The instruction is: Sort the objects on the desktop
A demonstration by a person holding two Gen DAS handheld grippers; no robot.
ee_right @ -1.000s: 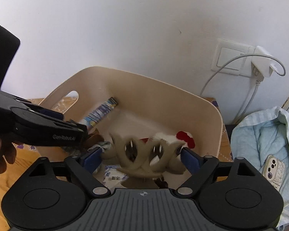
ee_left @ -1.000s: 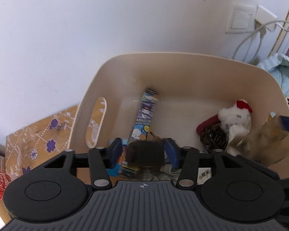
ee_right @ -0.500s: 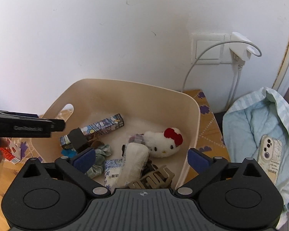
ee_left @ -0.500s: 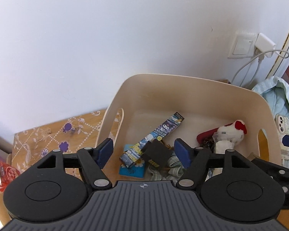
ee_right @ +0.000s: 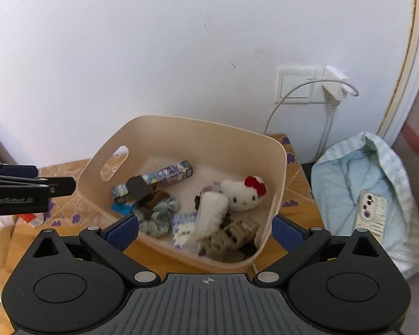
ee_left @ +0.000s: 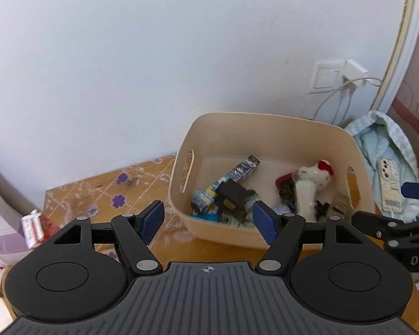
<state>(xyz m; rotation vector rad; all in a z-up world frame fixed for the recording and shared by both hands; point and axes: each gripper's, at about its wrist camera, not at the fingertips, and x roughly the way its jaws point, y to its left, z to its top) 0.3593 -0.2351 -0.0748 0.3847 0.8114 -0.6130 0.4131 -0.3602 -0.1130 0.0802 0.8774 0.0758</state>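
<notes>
A beige bin (ee_left: pixel 268 131) (ee_right: pixel 198 139) stands on the patterned table against the wall. Inside lie a long blue cartoon box (ee_left: pixel 237 174) (ee_right: pixel 169 174), a small black box (ee_left: pixel 231 192) (ee_right: pixel 137 188), a white plush cat with a red bow (ee_left: pixel 315 174) (ee_right: pixel 243 192), hair scrunchies (ee_right: pixel 159 212), a white packet (ee_right: pixel 211 212) and a beige hair claw (ee_right: pixel 231 236). My left gripper (ee_left: pixel 208 220) is open and empty, back from the bin's near wall. My right gripper (ee_right: pixel 205 230) is open and empty above the bin's near edge.
A red and white packet (ee_left: pixel 32 226) lies at the table's left edge. A light blue cloth (ee_right: pixel 357 184) with a phone (ee_right: pixel 371 215) on it lies right of the table. A wall socket with a charger and cable (ee_right: pixel 332 86) is behind the bin.
Both grippers opened and drew back and up from the bin. The black box dropped from the left gripper and the beige hair claw from the right; both now lie in the bin.
</notes>
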